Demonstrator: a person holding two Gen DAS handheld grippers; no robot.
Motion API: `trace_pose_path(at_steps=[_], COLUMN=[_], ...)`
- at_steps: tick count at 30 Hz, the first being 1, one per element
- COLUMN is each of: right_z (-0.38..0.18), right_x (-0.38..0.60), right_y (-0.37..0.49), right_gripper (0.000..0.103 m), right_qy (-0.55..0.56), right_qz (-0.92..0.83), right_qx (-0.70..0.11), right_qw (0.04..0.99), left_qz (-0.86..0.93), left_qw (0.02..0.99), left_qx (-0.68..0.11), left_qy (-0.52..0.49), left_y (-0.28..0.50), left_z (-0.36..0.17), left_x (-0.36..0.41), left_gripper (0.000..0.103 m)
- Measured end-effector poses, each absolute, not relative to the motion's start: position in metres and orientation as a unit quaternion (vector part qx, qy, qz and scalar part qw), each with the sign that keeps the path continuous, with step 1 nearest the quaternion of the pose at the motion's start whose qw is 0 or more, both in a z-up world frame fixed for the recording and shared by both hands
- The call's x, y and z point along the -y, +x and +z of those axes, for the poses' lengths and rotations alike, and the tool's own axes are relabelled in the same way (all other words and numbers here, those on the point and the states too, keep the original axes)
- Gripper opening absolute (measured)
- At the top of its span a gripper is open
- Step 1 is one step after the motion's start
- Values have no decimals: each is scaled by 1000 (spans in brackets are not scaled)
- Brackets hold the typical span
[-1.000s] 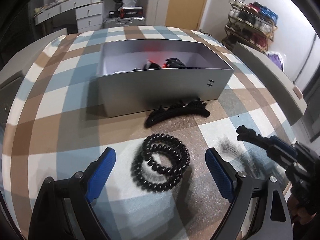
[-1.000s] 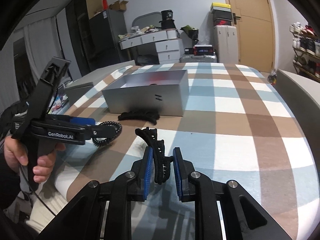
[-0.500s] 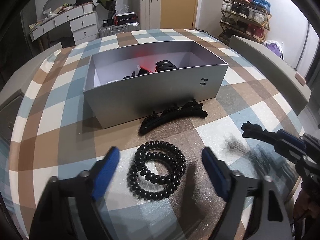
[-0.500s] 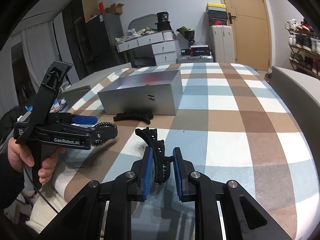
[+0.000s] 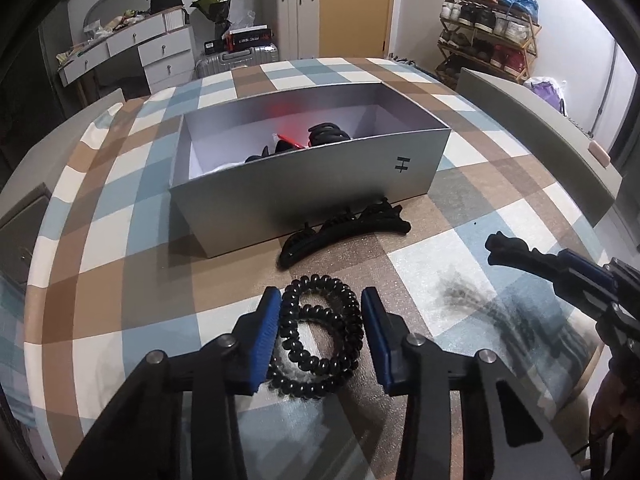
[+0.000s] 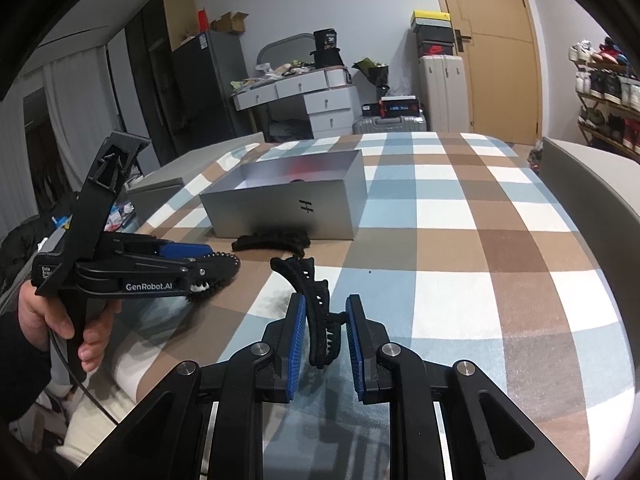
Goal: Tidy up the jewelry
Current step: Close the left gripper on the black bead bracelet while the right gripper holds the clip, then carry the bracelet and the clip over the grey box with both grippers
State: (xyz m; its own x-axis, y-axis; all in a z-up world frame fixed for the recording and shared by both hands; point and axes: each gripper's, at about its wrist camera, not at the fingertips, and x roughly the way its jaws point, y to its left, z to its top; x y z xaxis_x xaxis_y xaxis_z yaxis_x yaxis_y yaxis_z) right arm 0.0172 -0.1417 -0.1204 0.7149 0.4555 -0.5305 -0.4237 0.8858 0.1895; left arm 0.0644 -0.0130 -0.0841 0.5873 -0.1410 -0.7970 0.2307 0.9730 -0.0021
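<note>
My left gripper (image 5: pixel 320 332) has closed on the black spiral hair ties (image 5: pixel 320 336), its blue pads against both sides; it also shows in the right wrist view (image 6: pixel 216 270). My right gripper (image 6: pixel 326 334) is shut on a black curved hair clip (image 6: pixel 316 308) and holds it above the table; the clip's tip shows at the right of the left wrist view (image 5: pixel 516 252). A second black hair clip (image 5: pixel 344 232) lies against the front wall of the open silver box (image 5: pixel 312 184), which holds black and red items (image 5: pixel 316 138).
The table has a blue, brown and white checked cloth (image 6: pixel 480 240). Grey chair backs (image 5: pixel 540 120) stand along its right side. Drawers, suitcases and a shoe rack (image 5: pixel 492 24) stand behind.
My left gripper's jaws have closed from wide open onto the spiral hair ties. My right gripper keeps hold of its hair clip and has lifted slightly.
</note>
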Motion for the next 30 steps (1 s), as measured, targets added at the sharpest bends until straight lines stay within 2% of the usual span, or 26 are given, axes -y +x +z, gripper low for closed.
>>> trace_pose_path(at_steps=[17,23,30], right_z=[-77,-55,-35], right_x=[140,140,120], right_y=[13,39,76], right_gripper=[19,19,19], right_qy=[42,91,77], right_qz=[277,309,338], right_qx=[-241,-229,-214], right_qw=[929,919,913], left_qz=[-79,-91,-106], left_qw=[924,936,943], left_qx=[-374,-340,-316], left_qy=[18,1,-13], left_y=[45,52,73], left_z=[-26,-2,7], left_x=[0,-10,-20], left_gripper=[34,34,34])
